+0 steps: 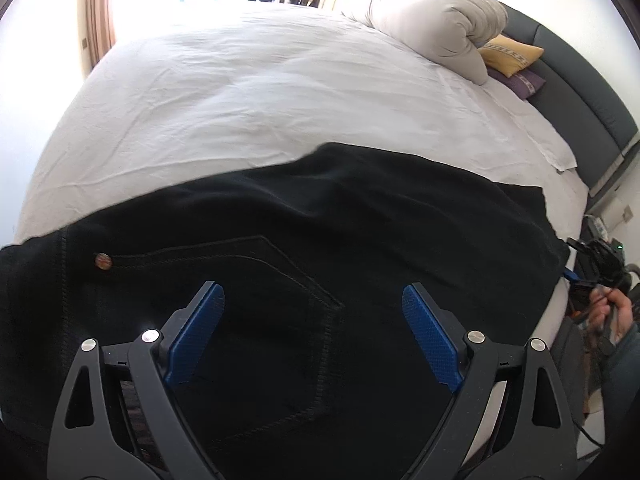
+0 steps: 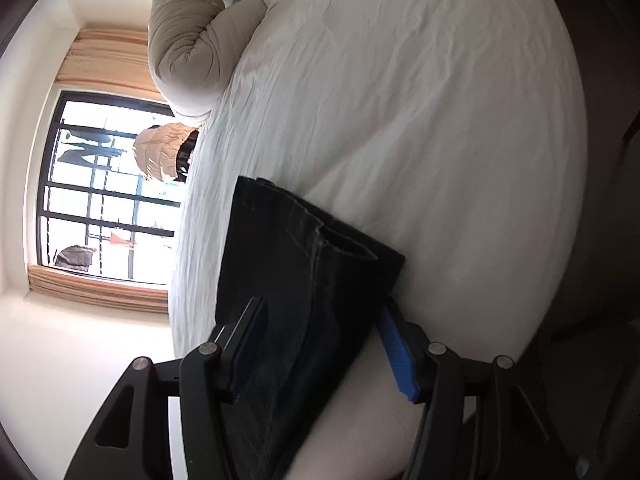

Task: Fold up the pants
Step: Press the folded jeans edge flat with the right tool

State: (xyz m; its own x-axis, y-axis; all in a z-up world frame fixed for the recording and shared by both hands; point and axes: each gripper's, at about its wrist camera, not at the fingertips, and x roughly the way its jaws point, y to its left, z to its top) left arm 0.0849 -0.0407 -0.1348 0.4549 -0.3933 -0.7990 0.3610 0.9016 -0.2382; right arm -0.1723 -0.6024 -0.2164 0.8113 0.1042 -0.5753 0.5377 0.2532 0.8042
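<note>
Black pants [image 1: 320, 232] lie flat across the near side of a white bed [image 1: 248, 92], seat side up with a stitched back pocket and a metal rivet [image 1: 103, 260]. My left gripper [image 1: 312, 294] is open, hovering just above the pocket, jaws wide apart. In the right wrist view, rolled sideways, the leg ends of the pants [image 2: 304, 264] lie on the sheet [image 2: 420, 120]. My right gripper [image 2: 324, 308] is open, its fingers either side of the leg ends. The right gripper also shows at the bed's right edge in the left wrist view [image 1: 596, 264].
A rolled beige duvet [image 1: 436, 24] and yellow and purple pillows [image 1: 512, 56] sit at the head of the bed by a dark headboard [image 1: 580, 92]. A barred window [image 2: 100, 188] with curtains is beyond the bed. A puffy jacket [image 2: 160, 152] hangs there.
</note>
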